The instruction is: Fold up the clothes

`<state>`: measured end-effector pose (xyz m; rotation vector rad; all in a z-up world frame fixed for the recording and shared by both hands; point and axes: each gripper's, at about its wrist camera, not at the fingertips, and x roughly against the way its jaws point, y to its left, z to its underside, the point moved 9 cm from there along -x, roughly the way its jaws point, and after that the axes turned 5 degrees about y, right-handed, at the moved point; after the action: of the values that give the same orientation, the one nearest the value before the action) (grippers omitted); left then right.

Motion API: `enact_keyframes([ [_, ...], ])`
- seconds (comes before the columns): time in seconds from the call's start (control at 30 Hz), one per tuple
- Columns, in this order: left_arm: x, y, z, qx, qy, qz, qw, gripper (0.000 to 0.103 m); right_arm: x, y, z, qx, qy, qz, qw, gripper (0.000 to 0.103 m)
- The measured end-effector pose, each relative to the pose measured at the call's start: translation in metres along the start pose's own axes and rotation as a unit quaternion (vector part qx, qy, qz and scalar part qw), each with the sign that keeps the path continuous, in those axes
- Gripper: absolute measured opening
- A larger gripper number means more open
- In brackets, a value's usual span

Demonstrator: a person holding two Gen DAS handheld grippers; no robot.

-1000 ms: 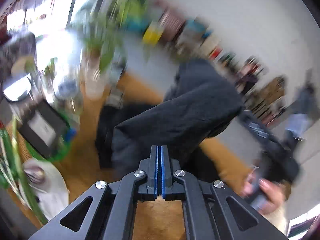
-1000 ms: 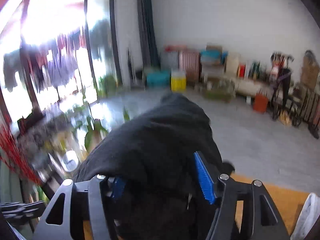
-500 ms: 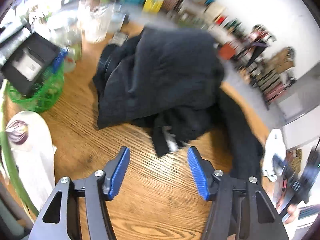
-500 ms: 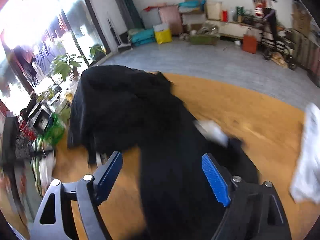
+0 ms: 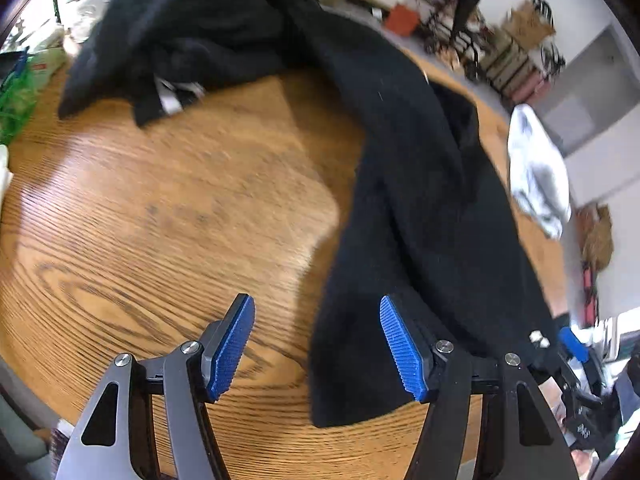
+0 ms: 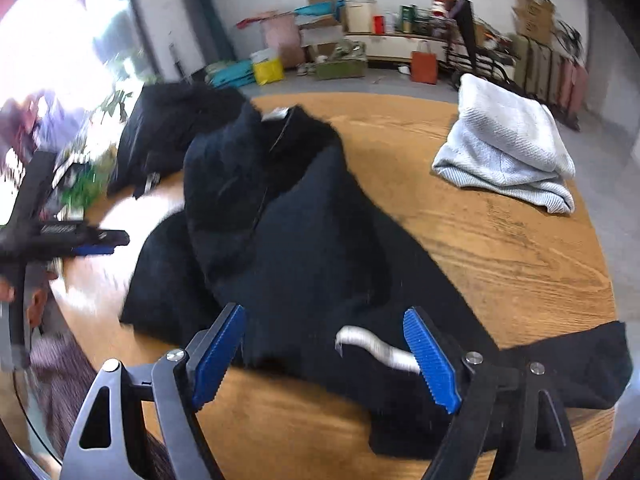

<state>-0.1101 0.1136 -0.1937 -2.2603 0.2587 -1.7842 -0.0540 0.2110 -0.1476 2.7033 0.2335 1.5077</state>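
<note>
A black garment point(image 5: 400, 140) lies stretched across the round wooden table point(image 5: 180, 220). One end of it lies below my left gripper point(image 5: 316, 344), which is open above it, with no pad pressing on cloth. In the right wrist view the same garment point(image 6: 288, 220) lies rumpled with its collar label up. My right gripper point(image 6: 324, 356) hangs open over its near edge, and a white drawstring point(image 6: 376, 350) shows between the fingers. The left gripper point(image 6: 92, 244) shows blurred at the left edge.
A second black heap point(image 6: 172, 128) lies at the far left of the table point(image 6: 520, 260). A folded grey knit point(image 6: 508, 152) sits at the far right. A green basket point(image 5: 12, 108) and plants stand by the left rim. Boxes line the far wall.
Both grippers opened and let the black garment go. It hung in the air before and now lies on the table. Both hands swung down and toward the table's near side.
</note>
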Motion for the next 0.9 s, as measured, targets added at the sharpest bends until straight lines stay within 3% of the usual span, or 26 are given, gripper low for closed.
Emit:
enact_keyframes([
  [0.2,-0.019,-0.014,0.009,-0.008,0.028,0.014,0.9995,0.066,-0.005,0.000,0.020,0.033,-0.009,0.030,0.999,0.085],
  [0.37,-0.030,-0.019,0.012,-0.017,0.039,0.005,0.9991,0.042,-0.020,0.007,0.021,0.048,0.012,0.022,0.999,0.085],
  [0.43,-0.028,-0.021,0.011,-0.015,0.033,0.017,0.9992,0.017,-0.022,0.016,0.023,0.070,0.015,0.017,0.997,0.085],
  [0.57,-0.026,-0.021,0.009,0.001,0.029,0.056,0.9980,0.010,-0.030,0.034,0.028,0.113,0.024,0.020,0.993,0.087],
  [0.7,-0.018,-0.016,0.011,0.032,0.027,0.110,0.9930,0.009,-0.045,0.032,0.023,0.125,0.023,0.070,0.989,0.086],
  [0.8,-0.005,-0.010,0.013,0.046,0.016,0.138,0.9892,0.008,-0.051,0.020,0.012,0.095,0.020,0.070,0.993,0.076],
  [0.87,-0.002,-0.004,0.014,0.050,0.011,0.147,0.9878,0.008,-0.054,0.011,0.004,0.070,0.018,0.061,0.996,0.052],
  [0.9,-0.001,-0.004,0.014,0.050,0.010,0.149,0.9875,0.008,-0.056,0.007,0.000,0.057,0.017,0.056,0.997,0.050],
])
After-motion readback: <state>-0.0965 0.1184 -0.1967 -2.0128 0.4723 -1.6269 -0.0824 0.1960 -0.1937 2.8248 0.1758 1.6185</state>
